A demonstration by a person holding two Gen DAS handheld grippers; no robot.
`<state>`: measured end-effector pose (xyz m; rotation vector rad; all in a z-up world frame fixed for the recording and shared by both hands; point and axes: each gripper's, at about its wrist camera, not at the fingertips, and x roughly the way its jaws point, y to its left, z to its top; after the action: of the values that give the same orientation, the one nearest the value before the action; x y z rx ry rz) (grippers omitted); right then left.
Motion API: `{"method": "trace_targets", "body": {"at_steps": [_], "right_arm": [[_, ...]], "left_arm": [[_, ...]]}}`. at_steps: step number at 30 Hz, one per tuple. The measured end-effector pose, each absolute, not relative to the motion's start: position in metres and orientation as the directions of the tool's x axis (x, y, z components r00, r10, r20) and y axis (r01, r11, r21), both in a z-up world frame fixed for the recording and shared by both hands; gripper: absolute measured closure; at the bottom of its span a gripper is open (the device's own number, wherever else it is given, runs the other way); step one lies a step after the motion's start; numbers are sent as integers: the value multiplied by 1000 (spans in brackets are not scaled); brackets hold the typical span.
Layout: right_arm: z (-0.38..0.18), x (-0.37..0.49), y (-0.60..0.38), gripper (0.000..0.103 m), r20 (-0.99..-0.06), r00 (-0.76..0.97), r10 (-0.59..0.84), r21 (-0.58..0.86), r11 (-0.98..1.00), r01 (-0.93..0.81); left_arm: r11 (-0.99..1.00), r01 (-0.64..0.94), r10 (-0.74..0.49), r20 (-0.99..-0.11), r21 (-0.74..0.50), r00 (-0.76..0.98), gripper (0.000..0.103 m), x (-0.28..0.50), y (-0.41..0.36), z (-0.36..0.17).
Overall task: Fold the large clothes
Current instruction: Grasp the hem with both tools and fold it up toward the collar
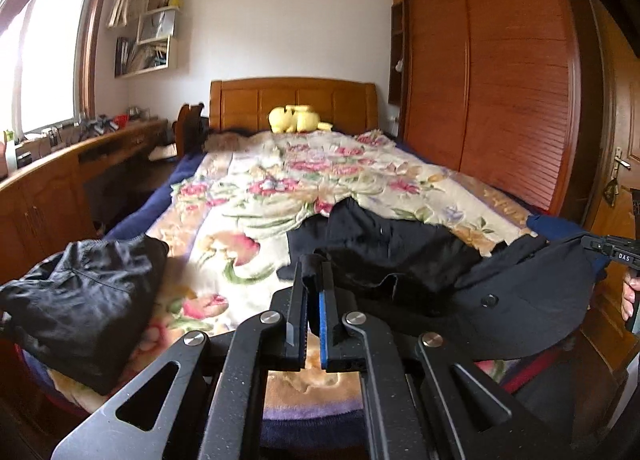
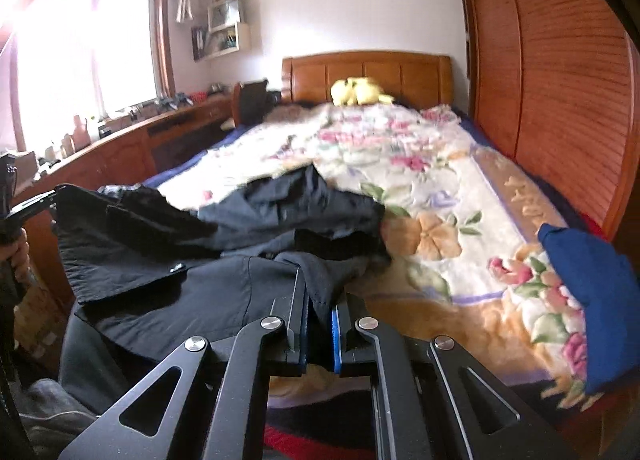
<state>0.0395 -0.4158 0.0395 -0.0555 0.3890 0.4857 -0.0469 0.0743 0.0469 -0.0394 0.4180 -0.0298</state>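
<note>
A large dark navy garment [image 1: 400, 252] lies crumpled near the foot of the bed, on the floral blanket [image 1: 256, 196]. My left gripper [image 1: 314, 272] is shut on an edge of this garment and holds it just above the bed. My right gripper [image 2: 318, 292] is shut on another edge of the same garment [image 2: 224, 272], which stretches between the two grippers. The right gripper also shows at the right edge of the left wrist view [image 1: 612, 250], and the left gripper at the left edge of the right wrist view [image 2: 36, 204].
A second black garment [image 1: 80, 300] lies bunched at the bed's front left corner. A blue cloth [image 2: 592, 300] sits at the bed's right edge. A yellow plush toy [image 1: 296, 118] rests by the headboard. A wooden wardrobe [image 1: 500, 80] stands right, a desk [image 1: 60, 164] left.
</note>
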Motion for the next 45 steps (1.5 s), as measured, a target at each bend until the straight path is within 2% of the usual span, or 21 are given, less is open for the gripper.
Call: {"method": "trace_targets", "body": {"at_steps": [8, 14, 18, 29, 35, 45], "right_arm": [[46, -20, -434, 95, -350, 823, 447, 14, 881, -472], [23, 4, -433, 95, -400, 798, 450, 55, 881, -469], [1, 49, -423, 95, -457, 773, 440, 89, 887, -453], [-12, 194, -381, 95, -446, 774, 449, 88, 883, -462], [-17, 290, -347, 94, -478, 782, 400, 10, 893, -450], [13, 442, -283, 95, -494, 818, 295, -91, 918, -386]], "left_arm": [[996, 51, -74, -353, -73, 933, 98, -79, 73, 61], [997, 31, -61, -444, -74, 894, 98, -46, 77, 23], [995, 6, -56, -490, -103, 870, 98, -18, 85, -5], [998, -43, 9, -540, -50, 841, 98, 89, 99, -38], [998, -51, 56, -540, 24, 840, 98, 165, 101, -33], [979, -85, 171, -512, 186, 842, 98, 292, 93, -8]]}}
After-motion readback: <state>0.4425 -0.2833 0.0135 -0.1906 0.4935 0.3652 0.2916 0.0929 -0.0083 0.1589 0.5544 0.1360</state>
